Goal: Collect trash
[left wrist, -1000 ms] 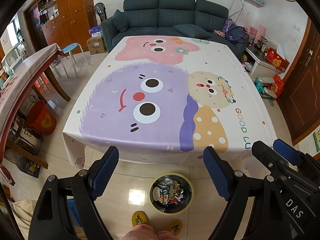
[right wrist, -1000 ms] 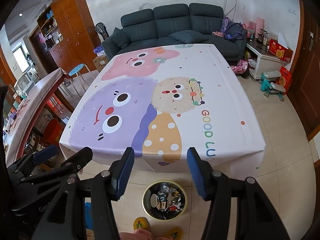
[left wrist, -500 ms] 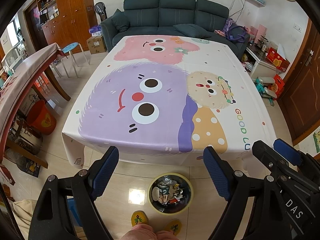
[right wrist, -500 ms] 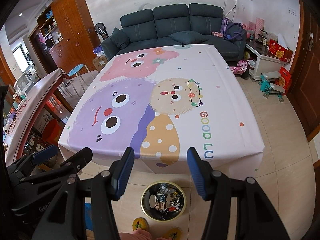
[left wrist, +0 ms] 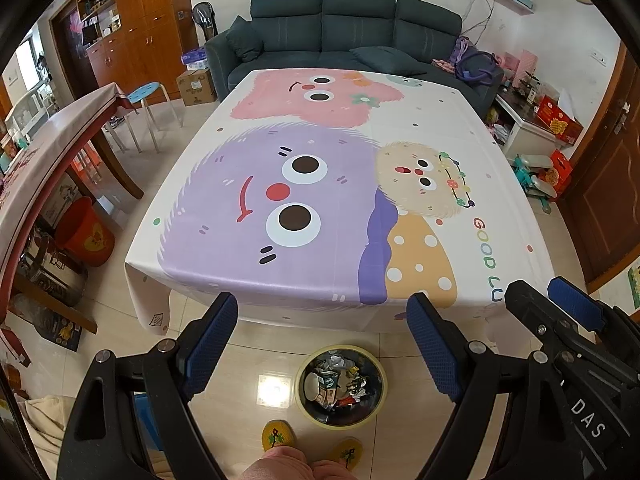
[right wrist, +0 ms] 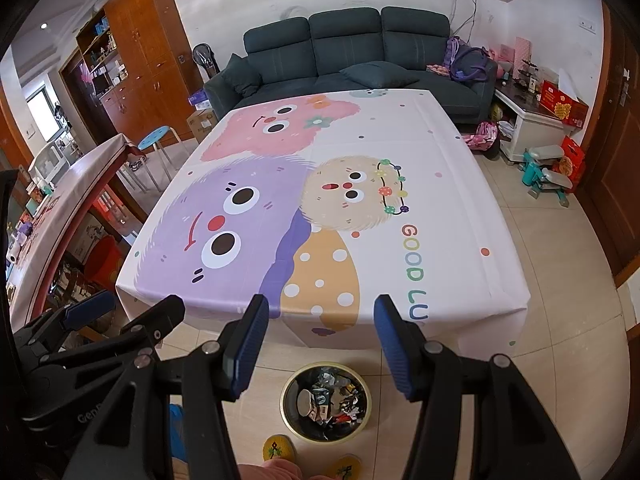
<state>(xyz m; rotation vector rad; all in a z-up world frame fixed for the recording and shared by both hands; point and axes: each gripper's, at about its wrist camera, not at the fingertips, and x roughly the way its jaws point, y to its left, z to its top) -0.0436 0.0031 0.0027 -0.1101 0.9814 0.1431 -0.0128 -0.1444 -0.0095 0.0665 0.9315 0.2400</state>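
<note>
A round bin (left wrist: 340, 386) with a yellow rim stands on the tiled floor in front of the table, holding several wrappers and scraps; it also shows in the right wrist view (right wrist: 326, 400). The table (left wrist: 400, 120) wears a cartoon cloth and I see no trash on it. My left gripper (left wrist: 322, 336) is open and empty, held above the bin at the table's near edge. My right gripper (right wrist: 318, 340) is open and empty beside it. Each gripper shows at the edge of the other's view.
A dark sofa (left wrist: 344, 28) stands behind the table. A second table (left wrist: 48, 136) and a blue stool (left wrist: 146, 94) are at the left, with a red bucket (left wrist: 86, 232) under it. Cabinets, boxes and toys (right wrist: 548, 168) line the right wall. My slippered feet (left wrist: 278, 434) are below.
Both views have drifted very slightly, so the table and bin shift a little in frame. Both grippers stay open and empty.
</note>
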